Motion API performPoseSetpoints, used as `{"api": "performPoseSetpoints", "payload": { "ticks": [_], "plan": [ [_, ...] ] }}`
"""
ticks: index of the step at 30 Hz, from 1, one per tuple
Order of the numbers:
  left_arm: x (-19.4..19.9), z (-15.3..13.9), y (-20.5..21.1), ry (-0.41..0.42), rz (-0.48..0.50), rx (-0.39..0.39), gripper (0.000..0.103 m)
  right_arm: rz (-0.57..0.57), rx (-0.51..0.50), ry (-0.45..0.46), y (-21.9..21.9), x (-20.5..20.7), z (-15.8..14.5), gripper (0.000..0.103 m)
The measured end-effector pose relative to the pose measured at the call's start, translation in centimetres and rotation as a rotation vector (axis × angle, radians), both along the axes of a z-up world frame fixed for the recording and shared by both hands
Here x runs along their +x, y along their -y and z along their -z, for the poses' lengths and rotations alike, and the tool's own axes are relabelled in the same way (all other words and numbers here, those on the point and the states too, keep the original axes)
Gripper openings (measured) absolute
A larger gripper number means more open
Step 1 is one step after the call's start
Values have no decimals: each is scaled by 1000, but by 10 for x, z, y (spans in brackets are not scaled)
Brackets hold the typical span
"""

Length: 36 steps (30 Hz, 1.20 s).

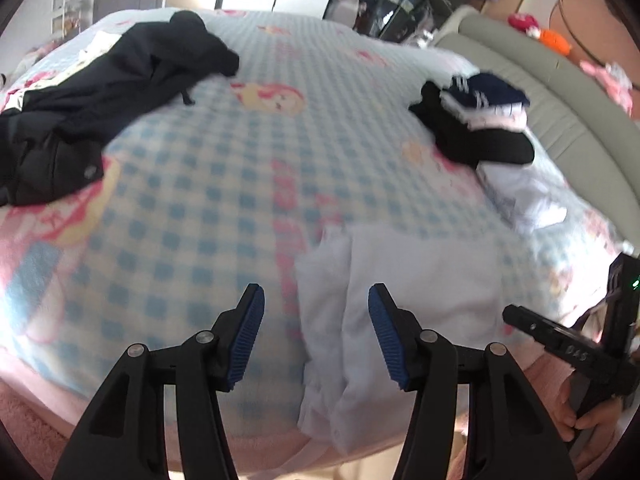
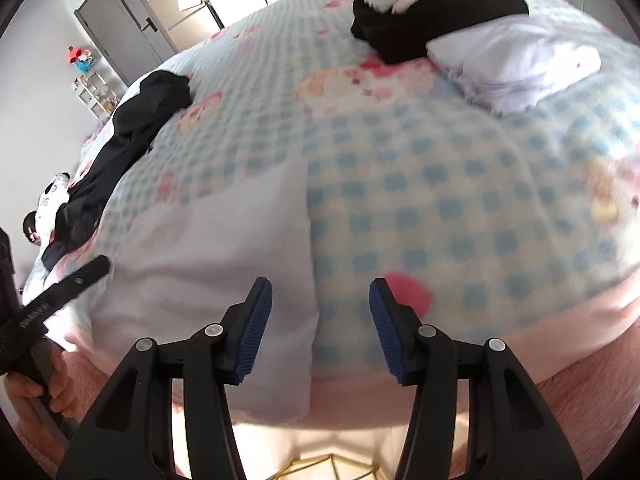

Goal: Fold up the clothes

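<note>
The checked blanket is motion-blurred, its near edge cut off at six o'clock. The black garment sprawls at ten o'clock, partly out of frame. The white garment, folded and creased, lies at the near edge around five o'clock. Left gripper and right gripper both gape, empty.

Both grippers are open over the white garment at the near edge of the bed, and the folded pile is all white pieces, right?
Not quite. The folded pile also holds black and navy pieces, as the right wrist view shows. Both grippers, left gripper and right gripper, are open over the white garment.
</note>
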<state>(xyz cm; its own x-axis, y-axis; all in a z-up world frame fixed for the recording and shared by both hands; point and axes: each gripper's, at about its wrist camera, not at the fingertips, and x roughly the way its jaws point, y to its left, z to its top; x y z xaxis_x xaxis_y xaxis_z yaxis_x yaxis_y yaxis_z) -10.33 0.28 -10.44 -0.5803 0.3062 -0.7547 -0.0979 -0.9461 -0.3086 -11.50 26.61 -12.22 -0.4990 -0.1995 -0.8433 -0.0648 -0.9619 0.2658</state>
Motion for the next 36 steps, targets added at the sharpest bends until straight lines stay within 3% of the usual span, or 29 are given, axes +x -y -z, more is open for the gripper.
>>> {"api": "performPoseSetpoints", "payload": {
  "ticks": [6,7,8,10,13,17,20,23,27,31,36],
  "plan": [
    [-32,7,-35,26,170,41,56,-5,25,-29,-4,-16,-13,52],
    [-37,12,-40,37,183,42,50,-11,30,-34,-2,-20,-13,52],
    [-42,17,-43,51,181,31,34,-16,35,-40,0,-24,-12,52],
    [-47,28,-43,84,152,8,21,-15,46,-36,1,-31,-7,52],
    [-44,34,-33,80,89,-31,15,-7,70,-21,-1,-41,3,52],
    [-41,37,-15,91,26,-49,19,25,97,-15,-12,-48,11,52],
    [-42,27,5,60,0,62,20,64,61,-17,-26,-47,7,52],
    [-55,22,5,60,46,108,26,50,21,-26,-28,-48,2,52],
    [-79,39,-16,160,163,171,29,13,12,-7,-18,-56,6,52],
    [-72,45,-37,160,228,93,29,-2,36,3,-8,-61,13,52],
    [-63,46,-40,176,228,23,30,-3,68,9,-5,-58,20,53]
  ]
}}
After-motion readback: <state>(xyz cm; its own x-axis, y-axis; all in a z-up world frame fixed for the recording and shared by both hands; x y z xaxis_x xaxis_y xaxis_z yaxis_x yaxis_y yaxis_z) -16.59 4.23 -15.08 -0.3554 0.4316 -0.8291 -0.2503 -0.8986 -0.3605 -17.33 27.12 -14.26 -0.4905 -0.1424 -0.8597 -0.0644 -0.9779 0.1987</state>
